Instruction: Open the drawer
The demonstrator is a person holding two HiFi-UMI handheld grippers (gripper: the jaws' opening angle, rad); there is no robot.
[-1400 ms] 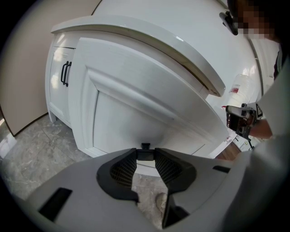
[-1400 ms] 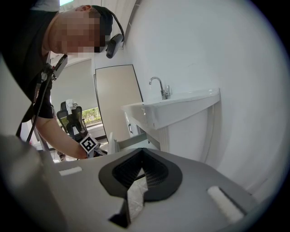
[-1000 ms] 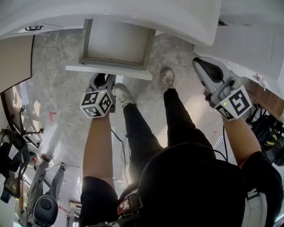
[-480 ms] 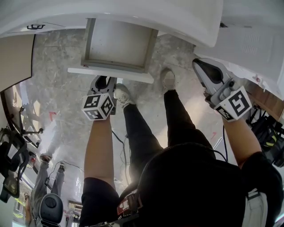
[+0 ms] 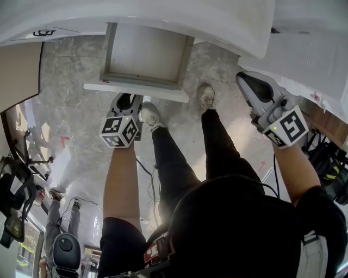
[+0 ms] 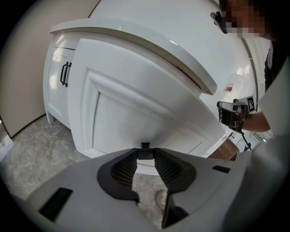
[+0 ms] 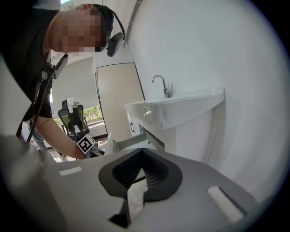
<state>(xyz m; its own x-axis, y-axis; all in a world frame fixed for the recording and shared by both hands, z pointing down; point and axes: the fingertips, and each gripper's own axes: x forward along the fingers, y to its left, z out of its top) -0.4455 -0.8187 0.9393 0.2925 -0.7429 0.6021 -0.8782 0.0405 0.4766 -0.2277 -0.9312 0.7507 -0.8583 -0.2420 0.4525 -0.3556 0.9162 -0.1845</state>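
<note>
Nothing real has shifted in the last sec; both hands look parked. Drawer (image 5: 145,54) sits well out from under the counter (image 5: 163,16), empty. L gripper (image 5: 125,101) pinches its dark handle (image 6: 145,154). R gripper (image 7: 142,152) is off to the side, tips pressed together on nothing. Job looks ~done; prob just let go.

The drawer (image 5: 144,54) stands pulled out from the front of the white cabinet (image 6: 58,90), jutting from under the front edge of the countertop (image 5: 163,19). It is a shallow open box with grey side walls and a pale grey floor. Its white front panel (image 5: 136,92) lies parallel to the countertop's edge and well clear of it. From the left gripper view the panel shows a recessed, framed centre and a small black handle (image 6: 145,145). The drawer sits level above the marbled floor.
</note>
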